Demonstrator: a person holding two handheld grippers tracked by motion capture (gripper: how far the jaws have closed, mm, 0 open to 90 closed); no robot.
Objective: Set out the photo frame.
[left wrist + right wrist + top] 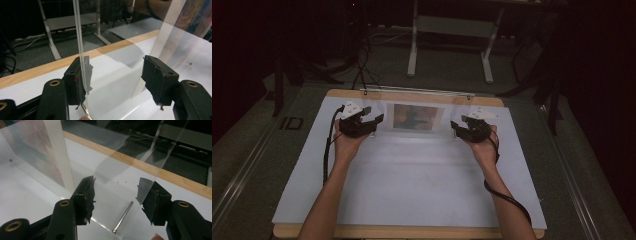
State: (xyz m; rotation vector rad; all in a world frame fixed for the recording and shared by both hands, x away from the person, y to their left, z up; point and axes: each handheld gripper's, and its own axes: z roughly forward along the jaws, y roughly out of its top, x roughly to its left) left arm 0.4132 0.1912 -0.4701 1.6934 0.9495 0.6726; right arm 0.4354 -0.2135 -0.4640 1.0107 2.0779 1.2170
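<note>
A clear acrylic display stand (382,107) rises upright near the far edge of the white table top (412,185), with a coloured picture (414,116) at its middle. My left gripper (376,115) is open at the stand's left end. In the left gripper view, the sheet's edge (80,50) runs between the jaws of the left gripper (115,77), close against the left pad (77,80). My right gripper (457,125) is open at the right end. Its jaws straddle the clear panel (117,170) in the view of the right gripper (117,195). A small metal pin (122,218) lies below.
The table's wooden rim (412,95) runs just behind the stand. Beyond it on the floor are a white metal table frame (449,30) and dark cables (362,65). Black cables trail from both grippers along the forearms.
</note>
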